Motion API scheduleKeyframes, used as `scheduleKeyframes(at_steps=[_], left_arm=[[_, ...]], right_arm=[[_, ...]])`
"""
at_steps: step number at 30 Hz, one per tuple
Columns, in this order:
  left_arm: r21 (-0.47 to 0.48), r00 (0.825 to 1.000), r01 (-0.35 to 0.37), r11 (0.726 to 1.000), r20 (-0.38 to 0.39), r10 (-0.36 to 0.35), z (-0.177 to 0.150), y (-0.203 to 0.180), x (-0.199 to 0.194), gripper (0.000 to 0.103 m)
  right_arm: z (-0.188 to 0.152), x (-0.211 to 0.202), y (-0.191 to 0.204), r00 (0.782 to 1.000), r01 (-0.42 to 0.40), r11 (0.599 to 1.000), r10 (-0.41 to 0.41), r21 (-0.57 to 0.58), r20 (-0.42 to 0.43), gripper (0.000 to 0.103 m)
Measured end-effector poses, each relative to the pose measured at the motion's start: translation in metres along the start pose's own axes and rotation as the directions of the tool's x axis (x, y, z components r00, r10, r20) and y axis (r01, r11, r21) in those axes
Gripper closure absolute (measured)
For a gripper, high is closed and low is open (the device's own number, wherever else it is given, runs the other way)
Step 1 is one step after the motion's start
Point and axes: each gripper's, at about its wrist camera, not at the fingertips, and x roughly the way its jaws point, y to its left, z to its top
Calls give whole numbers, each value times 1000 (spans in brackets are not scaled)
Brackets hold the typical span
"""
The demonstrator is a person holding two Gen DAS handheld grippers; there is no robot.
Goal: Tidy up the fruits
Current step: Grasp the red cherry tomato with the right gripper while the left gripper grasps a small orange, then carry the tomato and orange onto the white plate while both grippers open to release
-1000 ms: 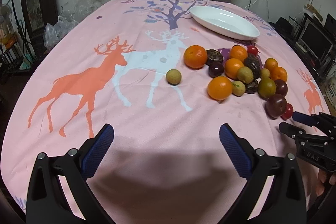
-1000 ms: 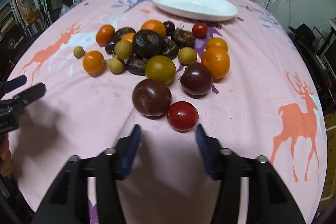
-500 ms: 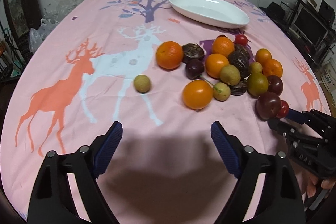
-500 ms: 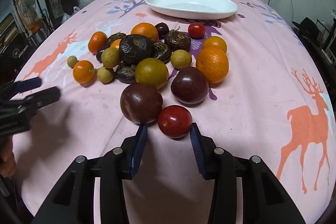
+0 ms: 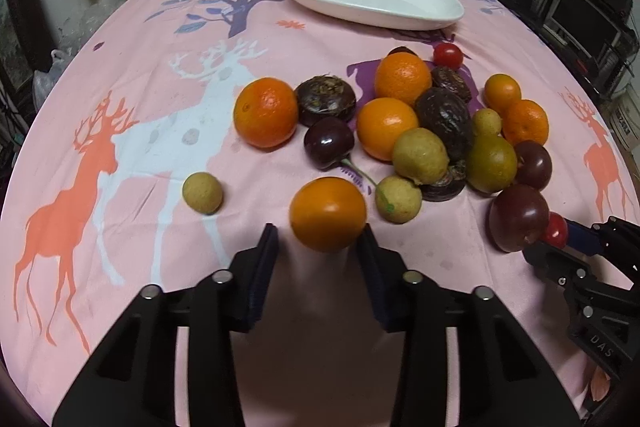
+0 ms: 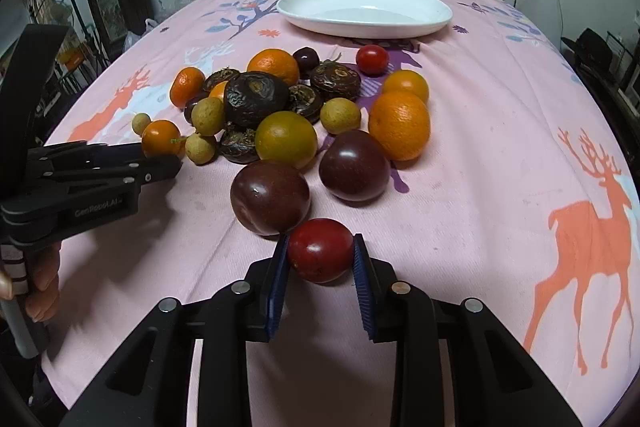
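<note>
A pile of fruit lies on the pink deer-print tablecloth (image 5: 140, 75): oranges, dark plums, brown passion fruits, small yellow-green fruits and red tomatoes. My left gripper (image 5: 318, 239) has its jaws around the nearest orange (image 5: 328, 213), the right pad touching it, a small gap on the left. My right gripper (image 6: 320, 253) is shut on a red cherry tomato (image 6: 320, 249), next to a dark plum (image 6: 270, 197). The white oval plate (image 5: 372, 1) stands empty at the far side; it also shows in the right wrist view (image 6: 364, 11).
A lone small yellow-green fruit (image 5: 202, 193) lies left of the pile. A second cherry tomato (image 6: 372, 59) sits near the plate. Curtains and a wall stand behind the table; shelves with electronics (image 5: 580, 15) are at the right.
Both grippers moved forward into the pile. The left jaws narrowed around the nearest orange. The right jaws closed onto the red cherry tomato.
</note>
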Motion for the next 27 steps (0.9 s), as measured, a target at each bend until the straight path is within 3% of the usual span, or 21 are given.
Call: scheduleKeyframes(at_steps=[7, 16, 22, 27], left_arm=[[50, 999, 20, 999, 43, -23, -2, 0, -9, 71], [100, 988, 87, 991, 121, -99, 1, 1, -43, 71], [114, 977, 120, 986, 163, -138, 25, -2, -56, 71], [99, 975, 146, 984, 155, -160, 71, -4, -44, 71]], right_arm=[[-4, -11, -5, 1000, -25, 1000, 25, 17, 15, 72], [17, -39, -8, 992, -74, 997, 72, 14, 107, 72], [47, -40, -10, 987, -82, 997, 80, 4, 139, 72], [93, -30, -18, 984, -72, 997, 72, -7, 163, 72]])
